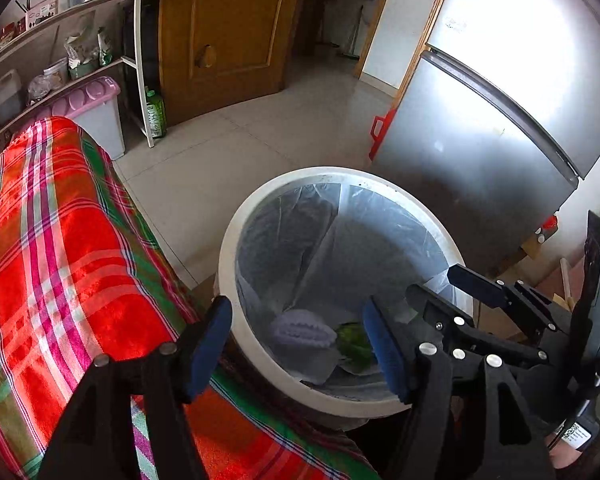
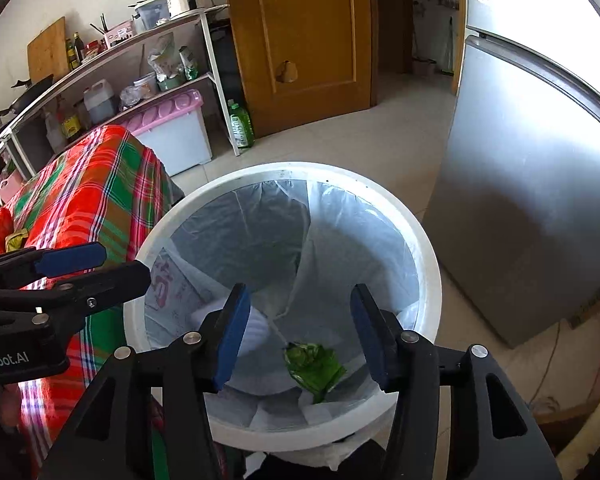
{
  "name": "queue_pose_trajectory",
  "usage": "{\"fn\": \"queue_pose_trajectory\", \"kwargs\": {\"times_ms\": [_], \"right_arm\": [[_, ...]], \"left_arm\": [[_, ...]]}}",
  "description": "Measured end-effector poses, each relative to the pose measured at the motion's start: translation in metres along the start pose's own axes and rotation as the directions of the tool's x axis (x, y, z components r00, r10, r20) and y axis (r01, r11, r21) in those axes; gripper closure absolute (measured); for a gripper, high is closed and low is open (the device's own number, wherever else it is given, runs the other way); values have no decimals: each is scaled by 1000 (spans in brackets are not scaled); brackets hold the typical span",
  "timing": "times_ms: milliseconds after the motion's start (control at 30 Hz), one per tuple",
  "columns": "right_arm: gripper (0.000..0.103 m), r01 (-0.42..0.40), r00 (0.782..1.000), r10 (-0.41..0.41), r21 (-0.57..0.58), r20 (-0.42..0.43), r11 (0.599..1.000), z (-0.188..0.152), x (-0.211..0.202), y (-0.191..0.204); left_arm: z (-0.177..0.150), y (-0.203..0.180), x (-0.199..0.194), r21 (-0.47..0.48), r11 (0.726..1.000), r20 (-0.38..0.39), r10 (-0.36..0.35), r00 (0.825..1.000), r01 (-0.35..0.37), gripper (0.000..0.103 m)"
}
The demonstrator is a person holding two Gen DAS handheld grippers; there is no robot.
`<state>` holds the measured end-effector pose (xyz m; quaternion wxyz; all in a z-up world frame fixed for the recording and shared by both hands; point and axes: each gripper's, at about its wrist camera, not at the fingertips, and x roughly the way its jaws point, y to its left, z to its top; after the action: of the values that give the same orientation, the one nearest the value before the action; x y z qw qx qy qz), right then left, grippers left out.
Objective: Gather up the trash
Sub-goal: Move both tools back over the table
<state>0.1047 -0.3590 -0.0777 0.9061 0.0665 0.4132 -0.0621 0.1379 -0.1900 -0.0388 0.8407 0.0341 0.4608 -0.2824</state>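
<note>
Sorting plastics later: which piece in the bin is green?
The crumpled wrapper at the bin's bottom; the other pieces there are white.

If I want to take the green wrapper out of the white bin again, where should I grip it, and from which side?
Probably from straight above, through the round white trash bin's open top. The crumpled green plastic wrapper lies loose on the liner at the bottom; pinch its raised, crinkled upper edge. The bin walls block any sideways approach. Both the right gripper and the left gripper are open.

A white bin (image 2: 430, 280) carries a clear, greyish liner (image 2: 260, 232); inside lies a green wrapper (image 2: 314, 368). The bench cloth (image 1: 72, 248) is plaid in red, green, pink and white. Both claws are black with blue pads (image 2: 232, 340). Silver fridge (image 1: 480, 152), brown door (image 2: 300, 40), pink-lidded box (image 2: 168, 112).
</note>
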Motion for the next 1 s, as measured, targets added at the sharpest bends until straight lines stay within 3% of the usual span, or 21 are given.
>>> {"fn": "queue_pose_trajectory", "kwargs": {"times_ms": [200, 633, 1000], "right_arm": [[50, -8, 1000, 8, 7, 30, 1000, 1, -13, 4], [50, -47, 989, 50, -26, 140, 999, 6, -60, 40], [50, -194, 959, 219, -145, 182, 970, 3, -92, 110]], "left_arm": [[-1, 1, -23, 16, 999, 60, 32, 998, -33, 33], [-22, 36, -87, -75, 995, 163, 77, 984, -65, 32], [-73, 103, -157, -220, 958, 246, 237, 940, -184, 29]]}}
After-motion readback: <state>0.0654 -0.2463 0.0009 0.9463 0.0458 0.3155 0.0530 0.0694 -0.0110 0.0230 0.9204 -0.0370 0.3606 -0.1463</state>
